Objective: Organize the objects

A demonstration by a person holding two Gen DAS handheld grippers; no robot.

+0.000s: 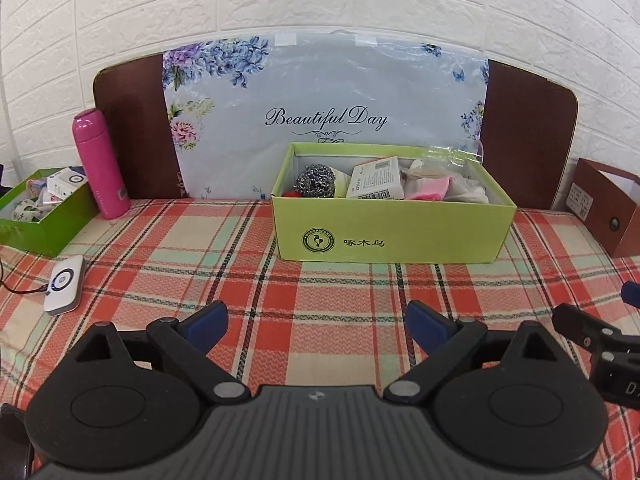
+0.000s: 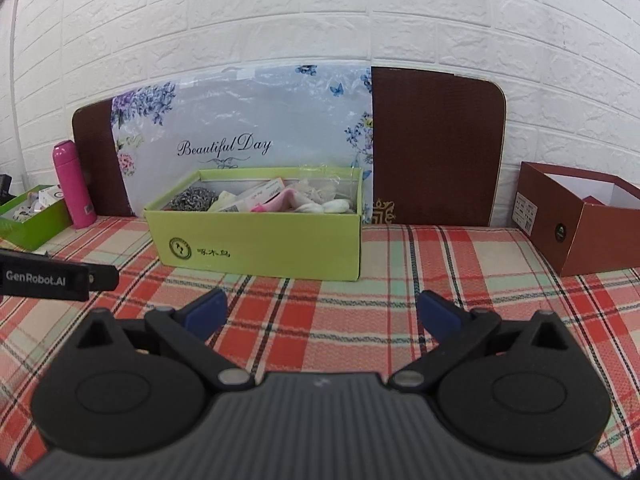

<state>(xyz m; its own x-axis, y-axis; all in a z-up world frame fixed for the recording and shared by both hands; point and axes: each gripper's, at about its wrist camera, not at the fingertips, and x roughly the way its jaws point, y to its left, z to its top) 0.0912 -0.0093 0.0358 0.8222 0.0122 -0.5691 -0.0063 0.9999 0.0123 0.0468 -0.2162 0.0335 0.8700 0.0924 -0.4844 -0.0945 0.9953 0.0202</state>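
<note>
My left gripper [image 1: 316, 328] wide open, holds nothing. My right gripper [image 2: 322, 312] open too, empty. Green box [image 1: 394, 232] full of stuff sits straight ahead of left, near wall. Left hand nearer. Red box [image 2: 576, 220] far right.

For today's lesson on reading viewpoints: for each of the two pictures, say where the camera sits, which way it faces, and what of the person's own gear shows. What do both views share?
Left wrist: on the left gripper, facing the lime box before the wall; its open fingers show, with the right gripper at the right edge.
Right wrist: on the right gripper, facing the same way; the brown box stands right.
Shared: lime box, pink bottle, plaid cloth.
</note>
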